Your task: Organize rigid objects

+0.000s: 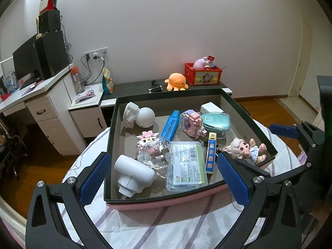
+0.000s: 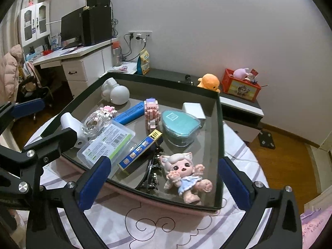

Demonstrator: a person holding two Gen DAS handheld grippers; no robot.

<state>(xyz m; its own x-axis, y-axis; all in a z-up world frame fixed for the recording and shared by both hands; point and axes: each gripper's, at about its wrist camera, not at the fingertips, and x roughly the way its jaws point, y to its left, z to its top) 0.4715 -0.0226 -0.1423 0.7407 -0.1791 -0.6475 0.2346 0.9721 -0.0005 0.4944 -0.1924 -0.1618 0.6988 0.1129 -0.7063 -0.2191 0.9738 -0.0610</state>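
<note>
A dark-rimmed open box [image 1: 111,132] [image 2: 220,137] sits on a white quilt with purple stripes. It holds a doll figure [image 1: 247,148] [image 2: 184,174], a blue-yellow slim carton [image 1: 211,152] [image 2: 141,150], a clear labelled case [image 1: 187,166] [image 2: 108,142], a white device [image 1: 132,173], a teal lidded case [image 1: 215,121] [image 2: 179,124], a pink block toy [image 1: 192,123] [image 2: 152,112], a blue bar [image 1: 171,127] [image 2: 129,113] and a white figure [image 1: 139,115] [image 2: 115,90]. My left gripper [image 1: 161,175] is open above the box's near edge. My right gripper [image 2: 164,179] is open, empty, near the doll.
A low dark-topped cabinet behind the box carries an orange plush [image 1: 176,81] [image 2: 209,81] and a red crate [image 1: 203,73] [image 2: 240,85]. A white desk with a monitor [image 1: 25,64] stands at left. Wooden floor lies to the right.
</note>
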